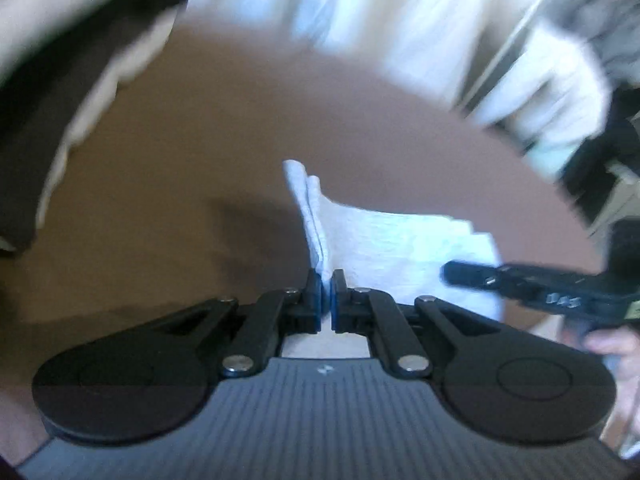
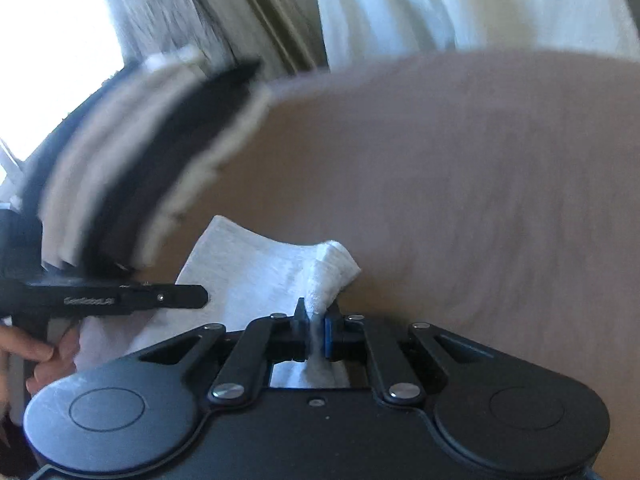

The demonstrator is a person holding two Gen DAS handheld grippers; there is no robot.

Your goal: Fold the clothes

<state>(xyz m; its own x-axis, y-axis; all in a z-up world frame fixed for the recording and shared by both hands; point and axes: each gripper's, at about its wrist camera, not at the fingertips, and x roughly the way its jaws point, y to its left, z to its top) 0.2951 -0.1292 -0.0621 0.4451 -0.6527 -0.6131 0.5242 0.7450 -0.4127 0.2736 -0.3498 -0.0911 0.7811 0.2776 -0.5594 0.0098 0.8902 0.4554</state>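
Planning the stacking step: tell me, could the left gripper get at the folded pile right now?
Probably not: the left gripper is shut on the grey cloth, so it is occupied, though bare brown surface lies towards the pile.

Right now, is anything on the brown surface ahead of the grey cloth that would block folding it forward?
Nothing visible does. Both the left gripper and right gripper already pinch the grey cloth; the brown surface ahead is bare. The folded stack sits off to the left.

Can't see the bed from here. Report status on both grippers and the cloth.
Left gripper shut on light grey cloth, right gripper shut on its other corner. Cloth lifted between them over brown surface. Folded stack nearby, not in the way.
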